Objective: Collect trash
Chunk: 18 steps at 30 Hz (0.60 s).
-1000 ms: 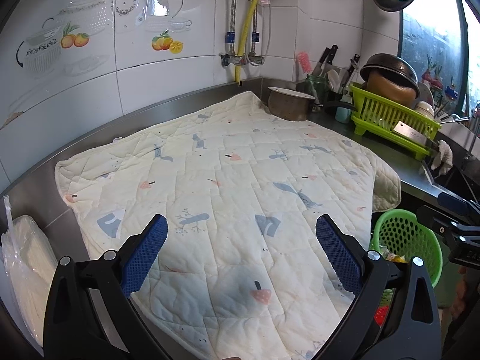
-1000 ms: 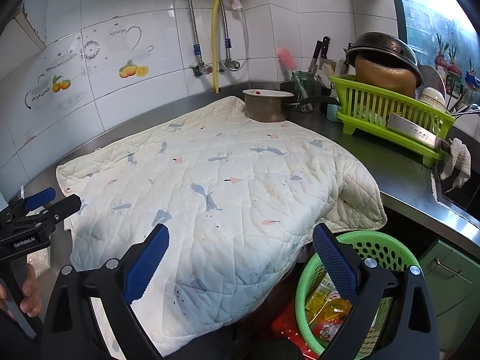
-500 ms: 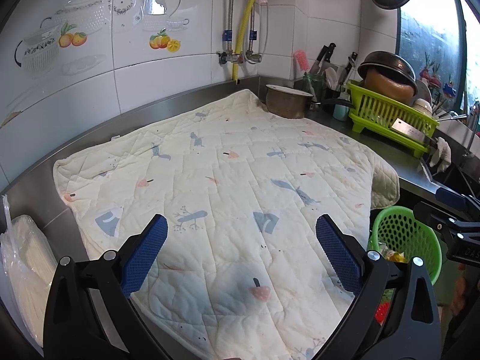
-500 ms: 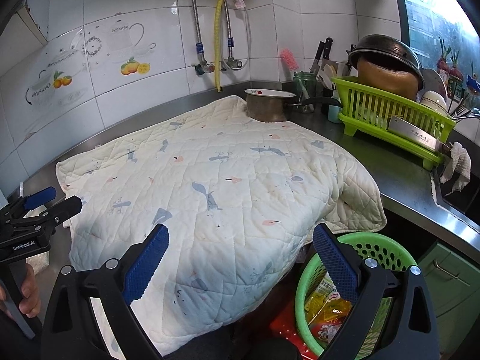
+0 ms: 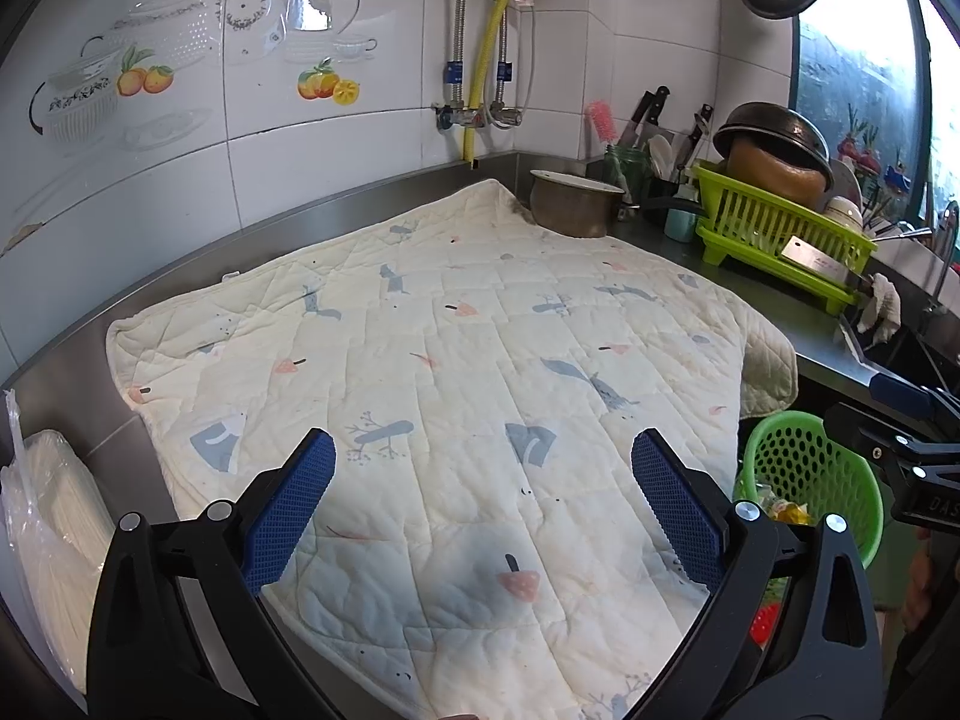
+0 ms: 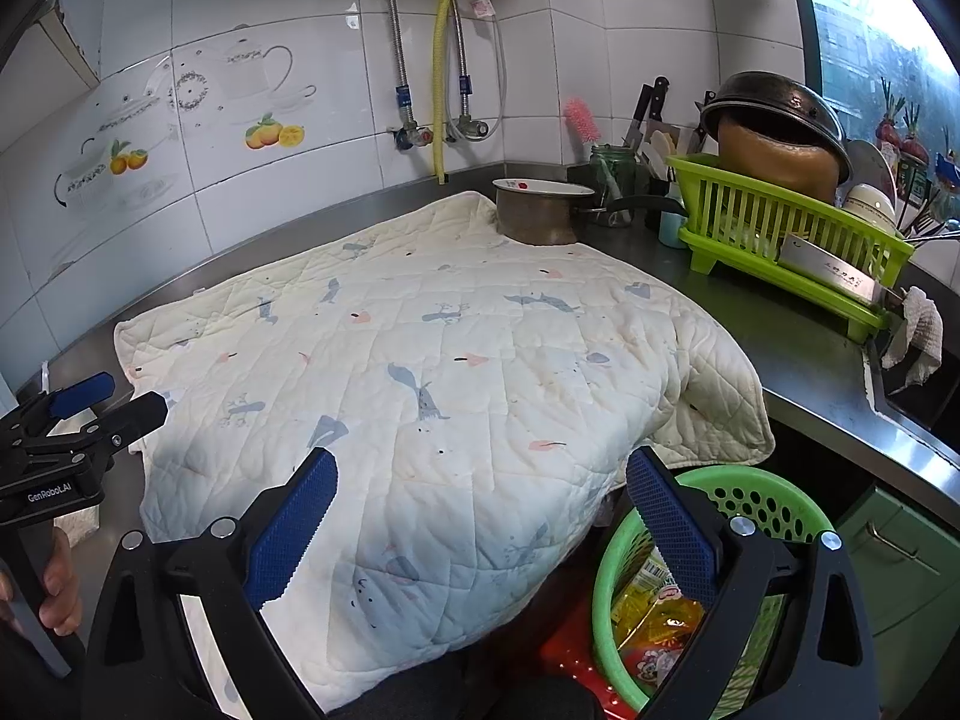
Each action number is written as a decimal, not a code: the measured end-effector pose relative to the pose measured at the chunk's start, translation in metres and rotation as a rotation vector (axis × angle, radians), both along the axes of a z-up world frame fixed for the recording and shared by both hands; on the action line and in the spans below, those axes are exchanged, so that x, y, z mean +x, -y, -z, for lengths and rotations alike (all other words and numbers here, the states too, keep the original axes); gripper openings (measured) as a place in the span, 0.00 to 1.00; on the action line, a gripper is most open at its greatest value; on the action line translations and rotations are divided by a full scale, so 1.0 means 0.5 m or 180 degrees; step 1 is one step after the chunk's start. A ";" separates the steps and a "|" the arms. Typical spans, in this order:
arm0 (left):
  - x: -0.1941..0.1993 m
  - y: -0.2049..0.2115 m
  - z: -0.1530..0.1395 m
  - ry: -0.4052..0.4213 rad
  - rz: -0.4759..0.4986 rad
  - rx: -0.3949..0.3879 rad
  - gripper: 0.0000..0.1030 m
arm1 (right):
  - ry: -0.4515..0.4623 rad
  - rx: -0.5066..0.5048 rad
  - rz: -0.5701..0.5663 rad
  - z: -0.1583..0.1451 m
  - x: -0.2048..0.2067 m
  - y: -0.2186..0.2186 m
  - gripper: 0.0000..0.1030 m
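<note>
The left gripper (image 5: pixel 483 504) hangs over a cream quilted mat printed with grey-blue animals and pink mushrooms (image 5: pixel 456 360), its blue-padded jaws spread wide with nothing between them. The right gripper (image 6: pixel 480 516) hangs the same way, jaws wide apart and empty, over the mat's front edge. The mat covers most of the stainless steel counter (image 6: pixel 798 348). Below the counter's edge, just beside the mat's drooping corner, stands a round green perforated plastic basket (image 6: pixel 750 498) holding the trash: yellow and red printed snack wrappers (image 6: pixel 651 618), their lettering too small to read. In the right wrist view, the left gripper's body reads "GenRobot.AI". A dented metal pot (image 5: pixel 570 207) sits at the mat's far corner, near a lime-green dish rack (image 5: pixel 780 228).
</note>
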<state>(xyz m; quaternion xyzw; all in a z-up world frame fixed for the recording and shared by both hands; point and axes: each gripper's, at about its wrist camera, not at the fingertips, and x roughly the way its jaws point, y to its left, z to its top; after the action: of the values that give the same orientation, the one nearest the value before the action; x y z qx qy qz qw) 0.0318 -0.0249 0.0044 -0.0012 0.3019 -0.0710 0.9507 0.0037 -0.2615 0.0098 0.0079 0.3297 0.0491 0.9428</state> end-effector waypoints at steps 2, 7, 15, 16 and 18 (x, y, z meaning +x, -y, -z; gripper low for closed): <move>0.000 0.001 0.000 -0.0005 0.0001 0.0004 0.95 | 0.0001 -0.0001 -0.0001 0.000 0.000 0.000 0.91; -0.002 0.001 0.001 -0.0007 -0.0001 0.0008 0.95 | 0.0000 -0.0006 -0.0007 -0.001 0.000 -0.001 0.91; -0.002 0.001 0.002 -0.0008 -0.0003 0.0009 0.95 | -0.0002 -0.0010 -0.0011 -0.001 0.000 -0.002 0.91; -0.002 0.001 0.002 -0.0007 0.0002 0.0007 0.95 | -0.0001 -0.0012 -0.0012 -0.001 0.001 -0.003 0.91; -0.003 0.002 0.002 -0.0006 0.0002 0.0010 0.95 | -0.0002 0.0001 -0.0016 0.000 0.001 -0.002 0.91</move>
<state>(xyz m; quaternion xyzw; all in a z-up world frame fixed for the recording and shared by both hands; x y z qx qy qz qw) 0.0305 -0.0256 0.0036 0.0002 0.3029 -0.0708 0.9504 0.0041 -0.2603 0.0100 0.0072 0.3301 0.0515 0.9425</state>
